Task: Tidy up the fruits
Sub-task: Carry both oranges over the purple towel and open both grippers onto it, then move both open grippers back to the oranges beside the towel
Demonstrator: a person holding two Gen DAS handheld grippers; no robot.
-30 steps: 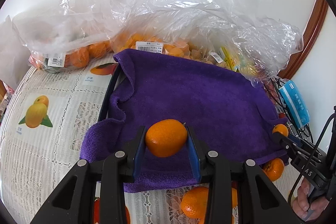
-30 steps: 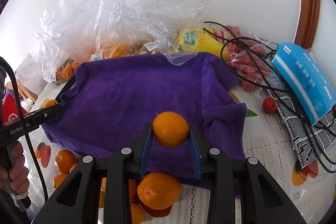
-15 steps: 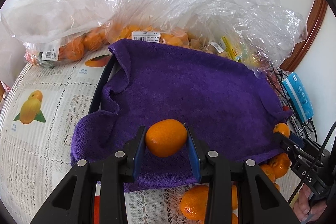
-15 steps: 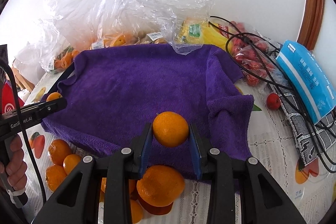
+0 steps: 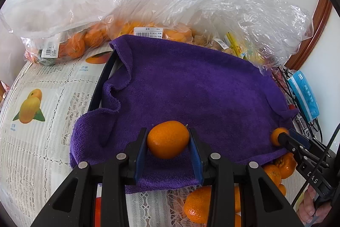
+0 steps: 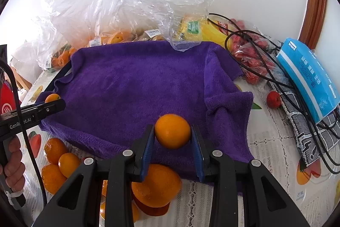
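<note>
My left gripper point(image 5: 168, 142) is shut on a small oval orange fruit, a kumquat point(image 5: 167, 139), held over the near edge of a purple towel point(image 5: 191, 90) draped over a dark tray. My right gripper point(image 6: 172, 133) is shut on a second kumquat point(image 6: 172, 130) above the towel's point(image 6: 138, 82) near edge. Each gripper shows in the other's view: the right one point(image 5: 282, 137) at the towel's right corner, the left one point(image 6: 53, 102) at its left corner, both with fruit between the fingers. Loose tangerines point(image 6: 55, 163) lie on the tablecloth just in front of the towel.
Clear plastic bags point(image 5: 191, 3) of oranges stand behind the towel. Bananas point(image 6: 204, 30), a bag of red fruit point(image 6: 250, 54), black cables point(image 6: 276, 78), a blue tissue pack point(image 6: 308, 73) and a loose red fruit point(image 6: 274, 99) lie to the right. A lace tablecloth point(image 5: 31, 142) with fruit prints covers the table.
Both grippers keep their kumquats. The left view has shifted slightly, showing more of the towel's near edge and the tangerines below it. The right view is nearly unchanged.
</note>
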